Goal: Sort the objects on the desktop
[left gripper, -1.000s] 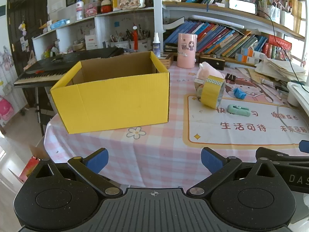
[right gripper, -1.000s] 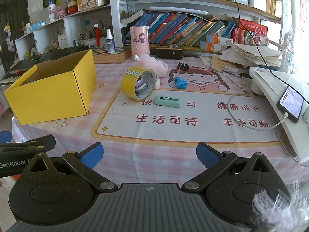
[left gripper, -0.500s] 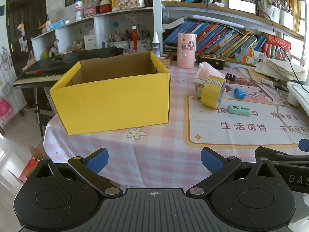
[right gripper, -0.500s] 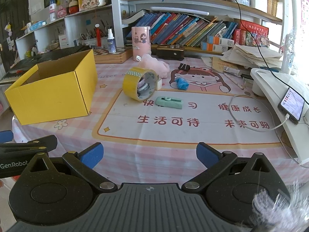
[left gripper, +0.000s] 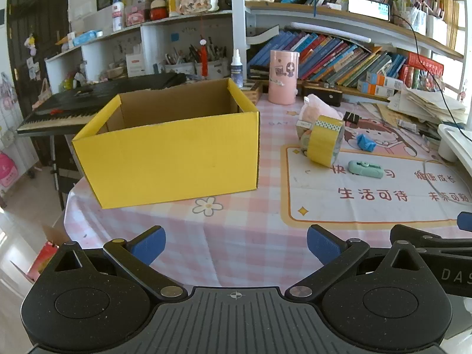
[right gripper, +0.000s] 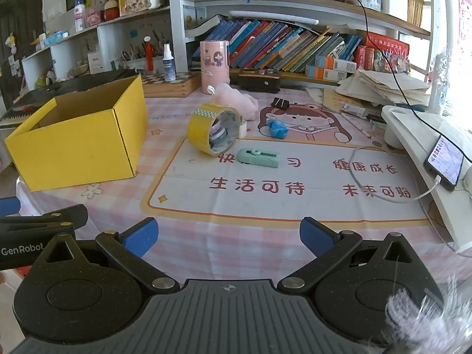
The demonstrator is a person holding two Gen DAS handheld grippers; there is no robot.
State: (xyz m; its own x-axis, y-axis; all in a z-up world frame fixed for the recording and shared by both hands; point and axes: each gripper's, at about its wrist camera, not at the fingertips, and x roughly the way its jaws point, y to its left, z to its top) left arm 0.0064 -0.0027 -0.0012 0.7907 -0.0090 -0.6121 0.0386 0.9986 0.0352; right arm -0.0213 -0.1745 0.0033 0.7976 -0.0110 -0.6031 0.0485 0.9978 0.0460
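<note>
Clutter for sorting sits past your right gripper (right gripper: 227, 234) at about twelve o'clock: a yellow roll of packing tape (right gripper: 213, 129) standing on edge, a mint-green plastic correction-tape dispenser (right gripper: 258, 157) lying flat just beside it at four o'clock, a crumpled blue wrapper (right gripper: 276, 128), a black binder clip (right gripper: 280, 103) and a pink plush lump (right gripper: 239, 100) behind the roll. None is in the open yellow cardboard box (left gripper: 174, 153), which stands near your left gripper (left gripper: 234, 240) at eleven o'clock. Both grippers hover at the table's near edge, fingers spread wide and holding nothing.

Your main risk is the roll: nudge it from one side and it may well trundle off across the printed mat (right gripper: 295, 183). The dispenser lies low, so a shallow pinch could skid it. At three o'clock, a white charging cable (right gripper: 380, 197) loops toward a phone (right gripper: 444, 162); a wide sweep could snag it. The box's near wall stands tall, so lift items clear before dropping.
</note>
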